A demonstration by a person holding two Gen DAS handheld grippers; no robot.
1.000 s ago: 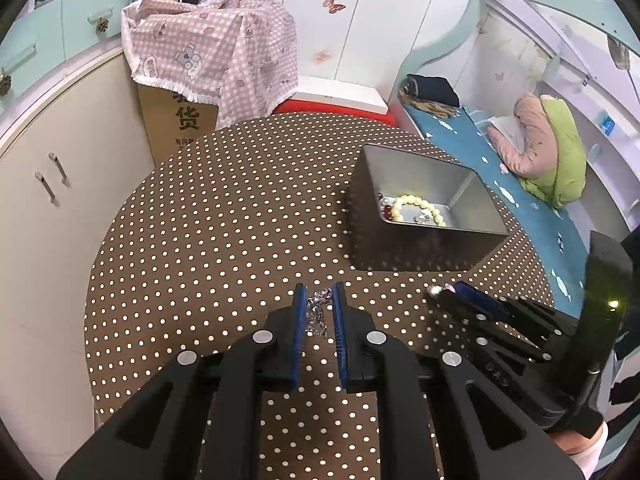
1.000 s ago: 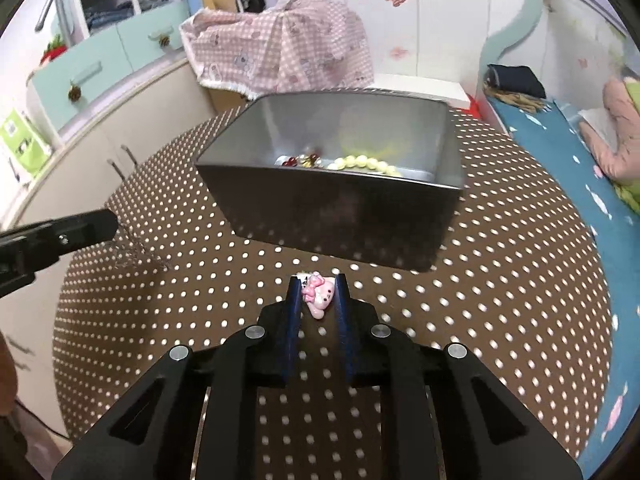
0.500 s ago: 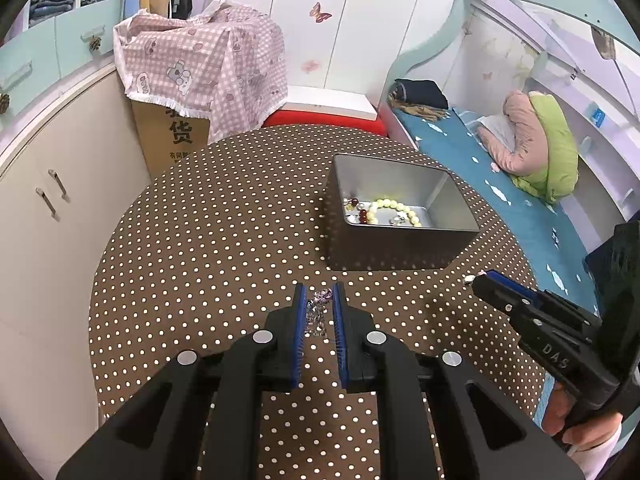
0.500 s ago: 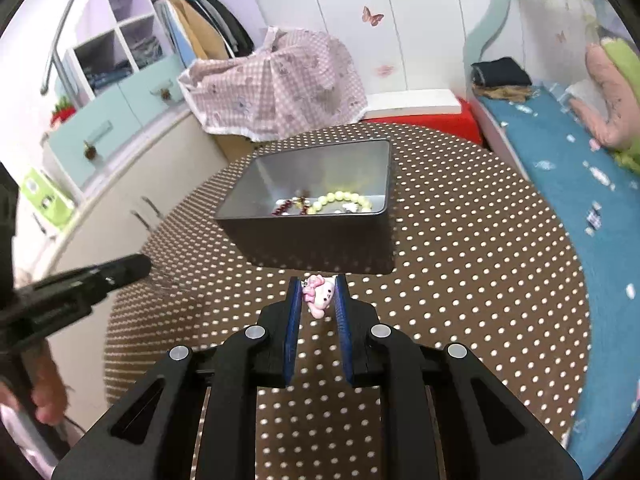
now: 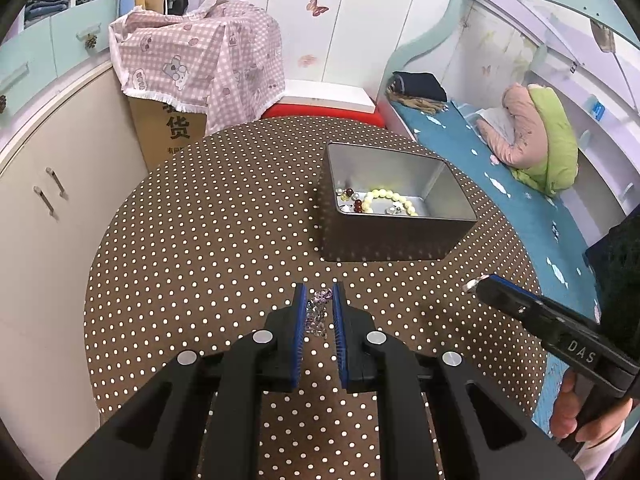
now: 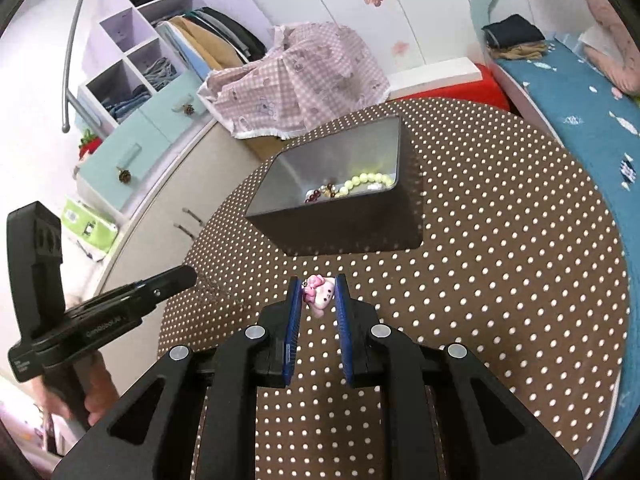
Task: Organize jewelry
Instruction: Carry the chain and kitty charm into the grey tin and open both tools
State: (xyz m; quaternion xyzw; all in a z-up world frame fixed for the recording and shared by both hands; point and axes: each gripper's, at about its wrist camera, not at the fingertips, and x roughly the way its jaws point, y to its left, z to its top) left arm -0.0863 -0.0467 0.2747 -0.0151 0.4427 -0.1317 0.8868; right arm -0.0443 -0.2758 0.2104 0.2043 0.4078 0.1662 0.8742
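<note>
A grey metal tin stands on the round dotted table and holds a pale bead bracelet and dark red beads. My left gripper is shut on a silvery purple chain and holds it above the table, in front of the tin. My right gripper is shut on a pink and white cat charm, raised above the table in front of the tin. The right gripper also shows at the right of the left wrist view.
The table has a brown cloth with white dots. Cream cabinets stand to the left, a cardboard box under a pink checked cloth behind, a bed with a blue sheet to the right.
Both grippers have risen and pulled back from the tin, each still holding its piece. The right gripper has also swung its view to the left, so the tin looks smaller.
</note>
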